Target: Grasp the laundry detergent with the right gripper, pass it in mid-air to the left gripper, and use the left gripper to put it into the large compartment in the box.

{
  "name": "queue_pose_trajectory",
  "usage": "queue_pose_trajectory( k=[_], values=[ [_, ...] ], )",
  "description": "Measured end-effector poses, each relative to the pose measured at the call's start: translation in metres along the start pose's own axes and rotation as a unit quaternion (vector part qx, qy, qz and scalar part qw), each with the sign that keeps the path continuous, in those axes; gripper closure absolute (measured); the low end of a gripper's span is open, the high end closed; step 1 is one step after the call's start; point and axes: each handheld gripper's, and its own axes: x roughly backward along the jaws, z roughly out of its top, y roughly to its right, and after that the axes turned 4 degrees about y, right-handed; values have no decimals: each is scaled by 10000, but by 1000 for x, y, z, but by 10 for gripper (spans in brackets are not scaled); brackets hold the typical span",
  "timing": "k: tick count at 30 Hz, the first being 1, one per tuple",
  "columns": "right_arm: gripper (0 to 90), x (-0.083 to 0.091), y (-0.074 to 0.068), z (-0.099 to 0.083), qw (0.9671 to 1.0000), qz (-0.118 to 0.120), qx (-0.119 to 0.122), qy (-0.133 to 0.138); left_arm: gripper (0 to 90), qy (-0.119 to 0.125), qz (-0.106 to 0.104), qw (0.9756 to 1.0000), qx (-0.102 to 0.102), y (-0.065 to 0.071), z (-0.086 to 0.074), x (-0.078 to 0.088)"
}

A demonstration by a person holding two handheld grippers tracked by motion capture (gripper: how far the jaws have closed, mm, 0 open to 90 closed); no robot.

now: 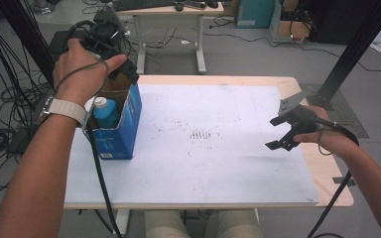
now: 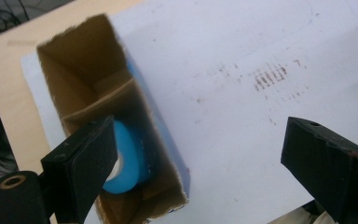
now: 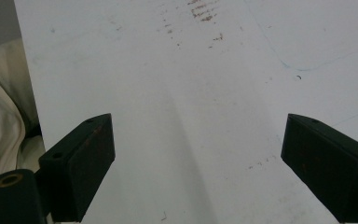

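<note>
Blue bottle sits in the cardboard box, frame left.
Left gripper hangs above it, jaws apart and empty; right gripper gapes far right.

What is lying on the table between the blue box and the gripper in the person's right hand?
Nothing: in the high view, only bare white board, marked with brownish smudges, separates the blue box from the right gripper.

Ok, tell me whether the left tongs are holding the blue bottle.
No, the left tongs gape empty above the blue bottle in the box.
</note>
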Motion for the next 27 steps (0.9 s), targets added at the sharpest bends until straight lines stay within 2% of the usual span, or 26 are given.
queue_pose_trajectory(
  k=[6, 7, 9, 11, 13, 15, 18, 19, 24, 26, 27],
  values=[
    [96, 3, 1, 0, 10000, -48, -31, 23, 103, -35, -132, 9986, -507, 32, 13, -1],
    [96, 4, 1, 1, 10000, -36, -5, -23, 103, -65, -178, 9977, -655, 36, 14, -1],
    [96, 4, 1, 1, 10000, -47, -14, 48, 103, -95, -261, 9959, -861, 44, 17, -3],
    [96, 6, 1, 1, 10000, -42, -36, 39, 101, -81, -328, 9945, -989, 53, 18, -5],
    [96, 7, 2, 1, 10000, -60, -39, 39, 100, -111, -459, 9916, -1203, 59, 20, -7],
    [96, 8, 2, 1, 10000, -60, -35, 21, 99, -95, -454, 9894, -1376, 66, 21, -10],
    [96, 9, 1, 1, 10000, -71, -36, 20, 96, -203, -588, 9845, -1640, 75, 22, -16],
    [96, 10, 1, 1, 10000, -75, -38, 15, 96, -330, -565, 9799, -1883, 76, 23, -17],
    [96, 12, 0, 2, 10000, -71, -51, -8, 97, -404, -710, 9687, -2343, 92, 23, -33],
    [96, 13, 0, 3, 9999, -76, -80, 9, 97, -444, -706, 9666, -2424, 96, 24, -37],
    [96, 16, -3, 3, 9993, -116, -320, -162, 97, -460, -710, 9658, -2450, 97, 24, -38]
  ],
)
